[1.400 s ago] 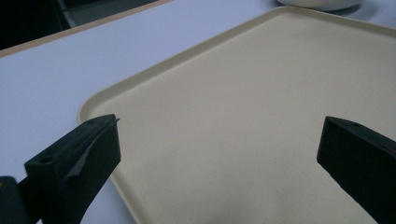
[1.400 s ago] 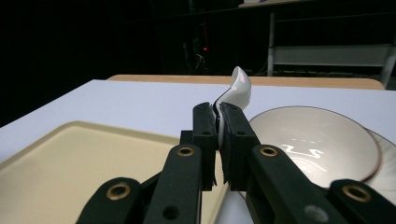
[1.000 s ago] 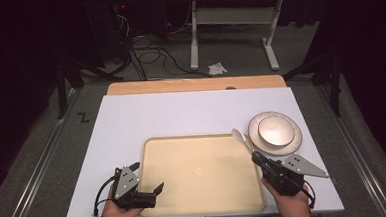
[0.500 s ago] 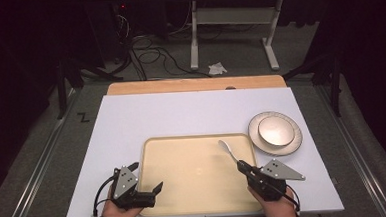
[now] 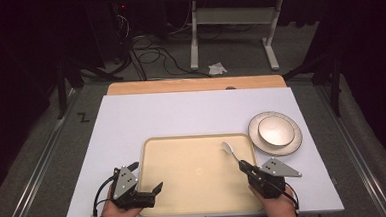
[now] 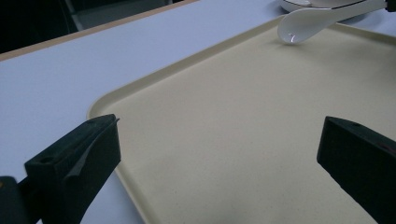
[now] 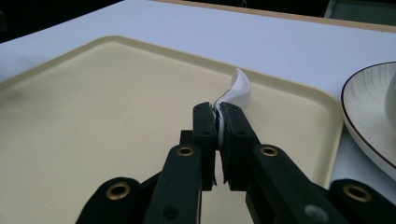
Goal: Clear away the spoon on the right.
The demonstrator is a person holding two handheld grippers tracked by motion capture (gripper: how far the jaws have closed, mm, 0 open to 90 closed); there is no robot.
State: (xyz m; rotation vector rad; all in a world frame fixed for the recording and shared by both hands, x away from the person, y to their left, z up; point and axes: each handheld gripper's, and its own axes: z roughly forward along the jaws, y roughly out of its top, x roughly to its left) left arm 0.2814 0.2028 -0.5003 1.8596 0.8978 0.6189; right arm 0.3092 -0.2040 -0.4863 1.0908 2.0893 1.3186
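High view: the right gripper [image 5: 245,167] sits over the tray [image 5: 195,188] at about 4 o'clock from the tray's middle, jaws closed on the handle of a white spoon [image 5: 228,149]. The spoon's bowl points toward 11 o'clock, over the tray's far right corner. A plate [image 5: 256,135] with a bowl [image 5: 276,130] in it stands on the table [image 5: 181,114] just beside that corner, at 2 o'clock from the gripper. The left gripper [image 5: 153,191] lies at the tray's near left edge, at 8 o'clock from the tray's middle, jaws apart and holding nothing.

Left gripper view: the two black jaws stand wide apart at the lower corners, with bare tray [image 6: 243,140] between them. The spoon [image 6: 308,23] hangs at 1 o'clock, bowl just above the tray's surface; whether it touches, I cannot tell.

Right gripper view: the jaws pinch the spoon [image 7: 237,91] handle edge-on, a thin white strip between them, the bowl rising at 12 o'clock. The plate [image 7: 369,116] shows at 3 o'clock, off the tray [image 7: 93,116].
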